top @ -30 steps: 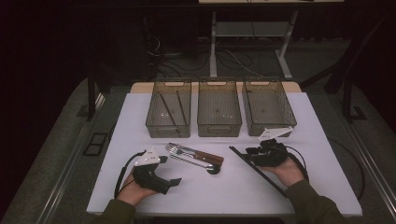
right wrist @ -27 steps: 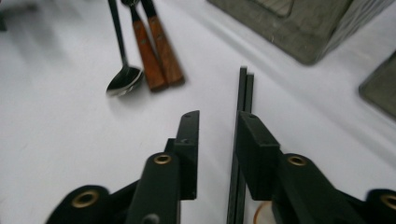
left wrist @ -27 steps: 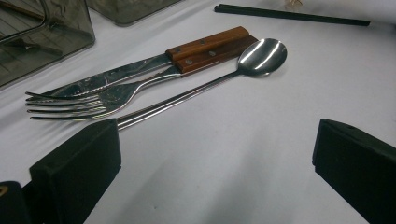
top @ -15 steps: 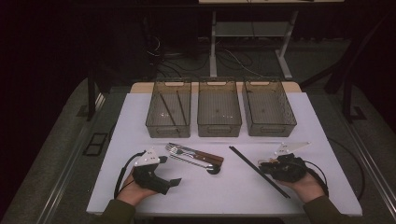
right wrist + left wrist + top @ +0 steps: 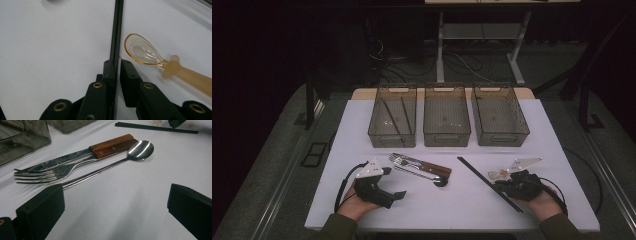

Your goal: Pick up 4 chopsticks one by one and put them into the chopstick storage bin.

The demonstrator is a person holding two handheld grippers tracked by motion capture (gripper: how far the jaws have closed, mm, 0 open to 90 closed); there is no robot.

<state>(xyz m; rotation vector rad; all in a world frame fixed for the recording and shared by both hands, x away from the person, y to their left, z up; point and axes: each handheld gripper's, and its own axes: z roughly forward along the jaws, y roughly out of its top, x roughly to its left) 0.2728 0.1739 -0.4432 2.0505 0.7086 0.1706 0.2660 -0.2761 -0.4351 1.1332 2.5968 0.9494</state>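
High view: both forearms come in from the near edge. The left gripper point(image 5: 379, 192) rests on the table's near left, jaws spread and aimed right, holding nothing. The right gripper point(image 5: 507, 187) lies low at near right, aimed left at the black chopsticks point(image 5: 488, 183). White table point(image 5: 462, 210), dark room, cables and a desk frame on the floor beyond. Three clear bins point(image 5: 447, 117) stand in a row at the far side; the left one holds dark sticks. The chopsticks' long axis runs diagonally, far-left to near-right. Knife, fork and spoon point(image 5: 419, 169) lie in the middle.

Left gripper view: jaws wide apart over bare white table, nothing between them. Fork point(image 5: 45, 173), wood-handled knife point(image 5: 110, 143) and spoon point(image 5: 140, 148) lie ahead, side by side; chopsticks point(image 5: 156, 128) farther off.

Right gripper view: right gripper point(image 5: 115, 67) jaws have just been closing and now pinch the chopsticks point(image 5: 117, 30), which run straight away between them. A clear amber plastic spoon point(image 5: 145, 51) lies just right of them, bowl pointing away.
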